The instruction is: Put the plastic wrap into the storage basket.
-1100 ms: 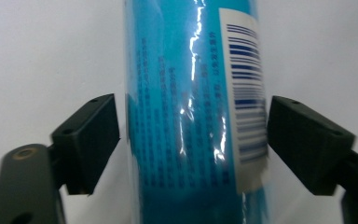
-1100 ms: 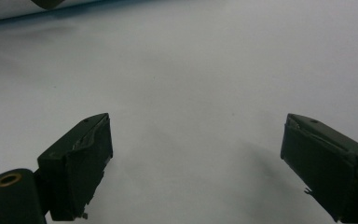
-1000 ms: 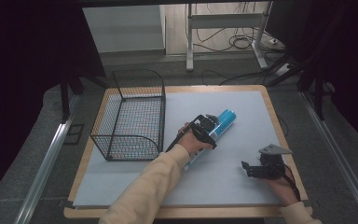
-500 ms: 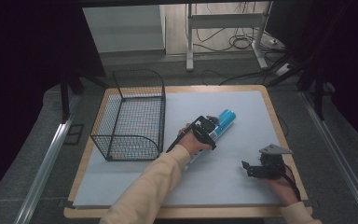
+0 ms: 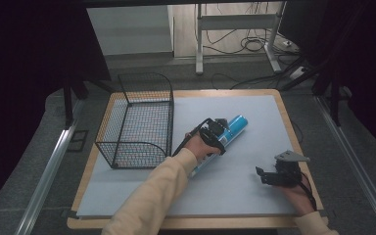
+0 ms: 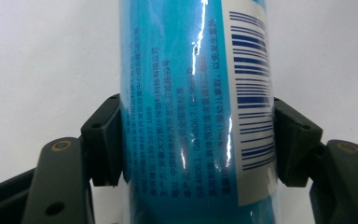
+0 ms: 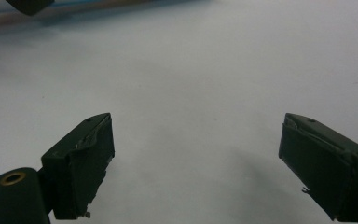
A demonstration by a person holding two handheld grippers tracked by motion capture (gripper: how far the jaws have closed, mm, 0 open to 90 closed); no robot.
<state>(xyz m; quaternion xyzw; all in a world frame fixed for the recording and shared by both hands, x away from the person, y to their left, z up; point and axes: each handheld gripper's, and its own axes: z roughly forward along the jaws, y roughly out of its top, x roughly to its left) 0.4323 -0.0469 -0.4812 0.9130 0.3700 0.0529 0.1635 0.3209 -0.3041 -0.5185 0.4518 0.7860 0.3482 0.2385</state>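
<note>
Near the middle of the grey surface (image 5: 254, 122), the left gripper (image 5: 214, 131) is clamped around a blue spray can (image 5: 234, 125) lying on its side, its two jaws pressed against the can's sides in the left gripper view. Just left of it stands a black wire basket (image 5: 137, 122). Well apart, the right gripper (image 5: 267, 177) rests low with jaws wide, holding nothing.

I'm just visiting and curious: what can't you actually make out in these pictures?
- Blue can: both ends cut off by the left gripper view's edges; its small print is too fine to read.
- High view: the hand and left gripper cover the can's middle.
- Wire basket contents: mesh too fine to tell.
</note>
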